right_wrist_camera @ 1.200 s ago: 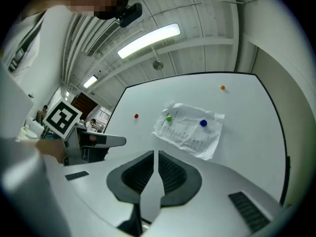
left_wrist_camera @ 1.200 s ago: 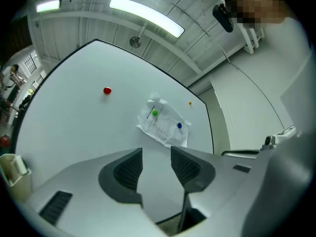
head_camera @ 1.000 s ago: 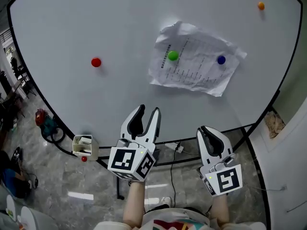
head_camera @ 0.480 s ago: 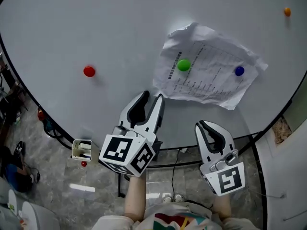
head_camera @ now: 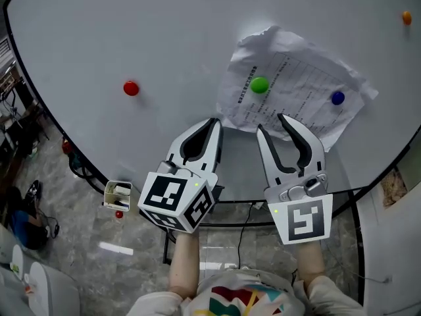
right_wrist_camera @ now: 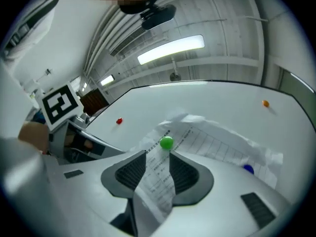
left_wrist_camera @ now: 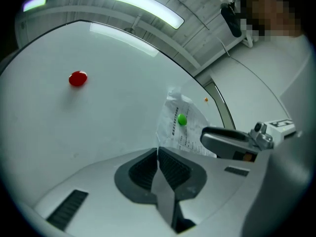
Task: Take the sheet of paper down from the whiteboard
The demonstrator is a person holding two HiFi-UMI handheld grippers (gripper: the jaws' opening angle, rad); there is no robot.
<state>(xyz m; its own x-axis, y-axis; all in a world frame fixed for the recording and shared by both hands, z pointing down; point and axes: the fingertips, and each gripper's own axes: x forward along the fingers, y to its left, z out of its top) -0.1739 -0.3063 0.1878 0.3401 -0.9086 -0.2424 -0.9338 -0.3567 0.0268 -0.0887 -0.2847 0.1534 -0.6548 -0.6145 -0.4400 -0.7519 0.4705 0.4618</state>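
1. A big whiteboard point(head_camera: 131, 31) with a dark frame is filling most of the head view, and its surface is looking clean and glossy.
2. Grey marbled floor tiles point(head_camera: 85, 242) are showing at the lower left, with a small white holder point(head_camera: 117, 196) sitting at the board's lower edge.
3. Long ceiling lights point(left_wrist_camera: 140, 6) are glowing at the top of the left gripper view.
4. A red magnet point(head_camera: 131, 88) is sitting alone left of centre, and an orange magnet point(head_camera: 406, 18) is sitting at the upper right edge.
5. The sheet of paper point(head_camera: 302, 84) is hanging tilted on the board at the upper right. It is crumpled along its edges and carrying printed lines and a table.
6. A green magnet point(head_camera: 259, 84) is pinning its left part and a blue magnet point(head_camera: 337, 98) its right part.
7. The left gripper point(head_camera: 214, 122) is pointing at bare board just left of the sheet. Its fingers have just been closing and are meeting with nothing between them.
8. The right gripper point(head_camera: 271, 124) is reaching the sheet's lower edge. Its fingers have just been opening and are standing apart, with the paper showing in the gap under the green magnet.
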